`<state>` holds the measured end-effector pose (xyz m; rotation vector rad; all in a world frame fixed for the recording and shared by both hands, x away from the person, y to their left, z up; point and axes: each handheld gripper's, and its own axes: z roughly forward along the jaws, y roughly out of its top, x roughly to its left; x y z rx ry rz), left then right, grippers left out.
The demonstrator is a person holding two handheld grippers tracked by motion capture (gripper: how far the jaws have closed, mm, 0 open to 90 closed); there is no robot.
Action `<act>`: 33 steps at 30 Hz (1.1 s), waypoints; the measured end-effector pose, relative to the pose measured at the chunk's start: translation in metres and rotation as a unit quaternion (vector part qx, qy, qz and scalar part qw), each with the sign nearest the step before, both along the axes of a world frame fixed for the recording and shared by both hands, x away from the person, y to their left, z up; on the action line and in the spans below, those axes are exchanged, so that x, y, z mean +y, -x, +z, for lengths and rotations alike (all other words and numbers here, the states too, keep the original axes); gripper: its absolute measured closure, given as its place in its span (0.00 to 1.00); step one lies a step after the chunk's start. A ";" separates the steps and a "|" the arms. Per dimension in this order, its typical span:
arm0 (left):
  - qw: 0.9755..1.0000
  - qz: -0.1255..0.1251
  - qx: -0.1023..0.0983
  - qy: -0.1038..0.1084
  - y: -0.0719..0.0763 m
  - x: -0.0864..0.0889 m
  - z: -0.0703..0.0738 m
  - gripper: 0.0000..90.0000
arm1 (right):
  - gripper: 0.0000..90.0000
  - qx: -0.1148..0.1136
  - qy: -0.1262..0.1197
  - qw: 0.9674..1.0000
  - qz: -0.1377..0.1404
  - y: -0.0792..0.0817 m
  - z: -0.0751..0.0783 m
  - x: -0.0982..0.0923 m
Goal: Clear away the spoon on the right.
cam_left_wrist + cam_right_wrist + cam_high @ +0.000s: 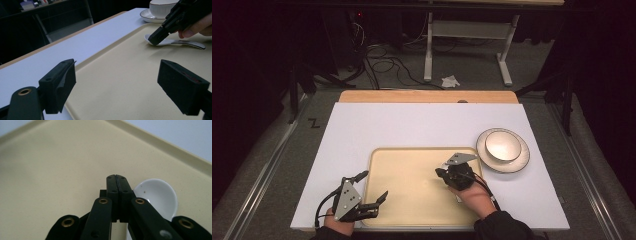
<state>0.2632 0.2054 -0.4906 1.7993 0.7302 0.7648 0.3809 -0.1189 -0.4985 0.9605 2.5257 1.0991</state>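
Observation:
A beige tray (412, 200) lies on the white table near the front edge. A white spoon (175, 42) rests on the tray, bowl up. My right gripper (443, 172) hangs low over the tray's right half, its tip (156, 40) just above the spoon's bowl. Its jaws are pressed together (116, 178) with nothing between them, and the spoon's bowl (157, 195) lies beside and below them on the tray (62, 170). My left gripper (374, 185) stands open (117, 75) at the tray's left front corner, with nothing between its fingers.
A white bowl (503, 145) sits on a gold-rimmed saucer (517, 162) right of the tray; the bowl (162, 8) also rises behind the right hand. A wooden strip (427, 96) borders the table's far edge. Cables and a desk frame (467, 30) lie on the floor beyond.

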 end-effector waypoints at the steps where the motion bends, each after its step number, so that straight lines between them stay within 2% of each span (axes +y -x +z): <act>1: 1.000 -0.001 0.000 0.000 0.000 0.000 0.000 0.18 | 1.00 0.000 0.006 1.000 0.000 -0.001 -0.001 0.001; 7: 1.000 -0.003 -0.001 -0.002 0.000 -0.001 0.000 0.18 | 1.00 0.007 0.018 1.000 -0.020 -0.005 -0.003 -0.007; 15: 1.000 -0.003 0.000 -0.003 0.000 -0.001 0.000 0.18 | 1.00 0.010 0.013 0.999 -0.043 -0.011 -0.003 -0.019; 20: 1.000 -0.003 0.000 -0.003 0.000 -0.002 0.000 0.18 | 1.00 0.008 0.009 0.999 -0.042 -0.011 -0.003 -0.022; 26: 1.000 -0.003 0.000 -0.004 0.000 -0.002 0.000 0.18 | 1.00 -0.004 -0.012 0.999 -0.042 -0.007 0.003 -0.028; 29: 1.000 -0.003 0.001 -0.003 0.000 -0.001 0.000 0.18 | 0.98 -0.016 -0.037 0.998 -0.037 -0.001 0.010 -0.036; 33: 1.000 -0.003 0.003 -0.002 0.000 -0.002 -0.001 0.18 | 0.78 -0.039 -0.080 0.996 -0.024 0.012 0.020 -0.054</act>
